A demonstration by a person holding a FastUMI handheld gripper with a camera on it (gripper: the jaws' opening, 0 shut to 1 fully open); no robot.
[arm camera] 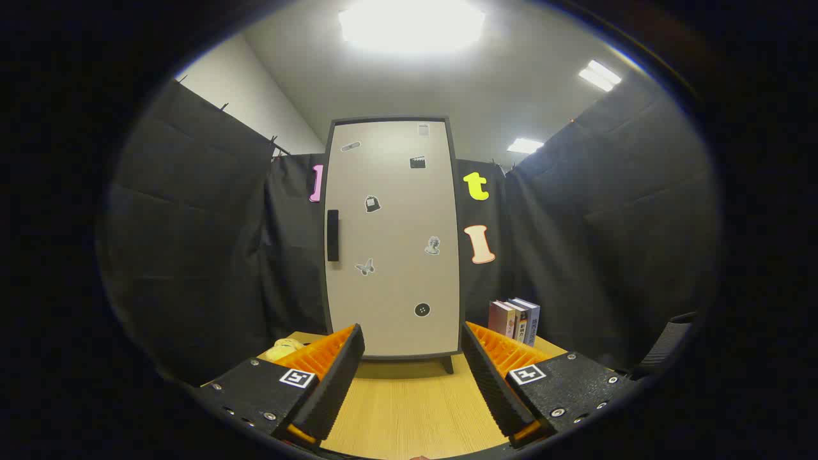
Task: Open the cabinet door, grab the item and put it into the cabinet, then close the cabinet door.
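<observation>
The gripper (412, 374) hung over the wooden desk (409, 409), its jaws spread wide with nothing between them, each carrying one square black-and-white marker tag. Straight ahead beyond the fingers stood the one cabinet (391, 236), door shut, a single black handle (332, 235) on its left edge. Seven small stickers dotted the door, too small to read any writing. One yellow soft item (284, 348) lay on the desk beside the left finger, left of the cabinet, partly hidden. Three books (514, 319) stood upright right of the cabinet; spine lettering showed but was not legible.
</observation>
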